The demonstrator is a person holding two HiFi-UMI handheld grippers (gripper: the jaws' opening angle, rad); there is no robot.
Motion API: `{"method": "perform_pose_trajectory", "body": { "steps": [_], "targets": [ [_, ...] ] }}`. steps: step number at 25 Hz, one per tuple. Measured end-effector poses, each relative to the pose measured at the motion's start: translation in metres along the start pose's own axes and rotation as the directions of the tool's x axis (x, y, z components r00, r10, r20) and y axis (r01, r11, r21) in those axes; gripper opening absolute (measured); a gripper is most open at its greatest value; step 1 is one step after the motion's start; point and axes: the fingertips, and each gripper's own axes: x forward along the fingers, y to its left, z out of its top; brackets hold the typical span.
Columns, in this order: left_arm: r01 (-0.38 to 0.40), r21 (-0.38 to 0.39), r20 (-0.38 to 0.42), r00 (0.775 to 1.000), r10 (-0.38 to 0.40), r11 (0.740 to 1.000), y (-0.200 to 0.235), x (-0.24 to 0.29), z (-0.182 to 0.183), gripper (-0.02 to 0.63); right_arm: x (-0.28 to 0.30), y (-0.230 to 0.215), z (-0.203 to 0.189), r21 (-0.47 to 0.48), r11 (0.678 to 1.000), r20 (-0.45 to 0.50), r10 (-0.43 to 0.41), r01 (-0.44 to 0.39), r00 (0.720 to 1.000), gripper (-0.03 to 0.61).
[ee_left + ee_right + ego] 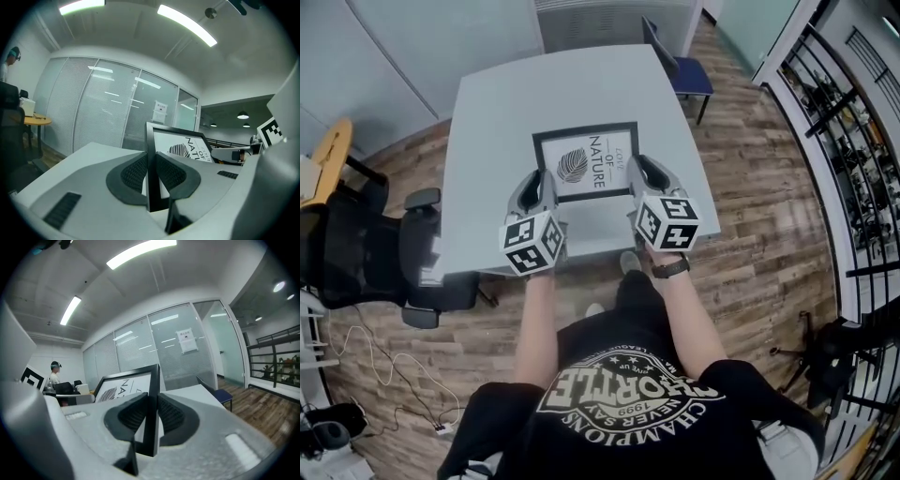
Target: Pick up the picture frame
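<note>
Nearest you, the black shirt (628, 398) carries white print, upside down from above: "CHAMPIONS", "NEVER SAY" and "1999" can be read. A watch (670, 269) sits on your right wrist.

Left gripper (151, 165): clenched on the picture frame (586, 161), its black rim pinched edge-on between the ribbed pads. Right gripper (151, 414): likewise clamped on the opposite rim, pads pressed to both faces.

The frame hangs between the two tools. Its long axis runs left to right from one gripper to the other, and each tool bites a short side near the corner closest to you. Neither hand is nearer, so the load looks evenly shared. The frame appears to be clear of the grey table (487, 122), held above its near half. Judged from this, any further lift depends on both hands keeping level, since the far long edge is unsupported.

The print shows a leaf drawing and the words "OF NATURE", turned sideways with their tops toward your right. A smaller word above them is too fine to read.

Beyond the table's far end stands a blue chair (686, 75), and a black chair (366, 248) stands off its left side
</note>
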Motion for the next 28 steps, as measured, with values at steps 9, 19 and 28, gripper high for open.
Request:
{"method": "perform_pose_trajectory", "body": {
  "steps": [9,19,28],
  "targets": [
    [0.026,0.007,0.102,0.994,-0.026,1.000,-0.009,-0.006,0.048,0.066,-0.005,0.012,0.052,-0.063,0.998,0.106,0.002,0.004,0.994,0.064],
    [0.041,0.081,0.246,0.967,-0.060,0.996,-0.023,-0.036,0.113,0.067,-0.029,0.034,0.108,-0.091,0.996,0.241,0.044,-0.022,0.969,0.064],
    [0.042,0.106,0.294,0.953,-0.072,0.993,-0.027,-0.047,0.126,0.067,-0.040,0.043,0.122,-0.111,0.994,0.291,0.048,-0.016,0.956,0.064]
  ]
}}
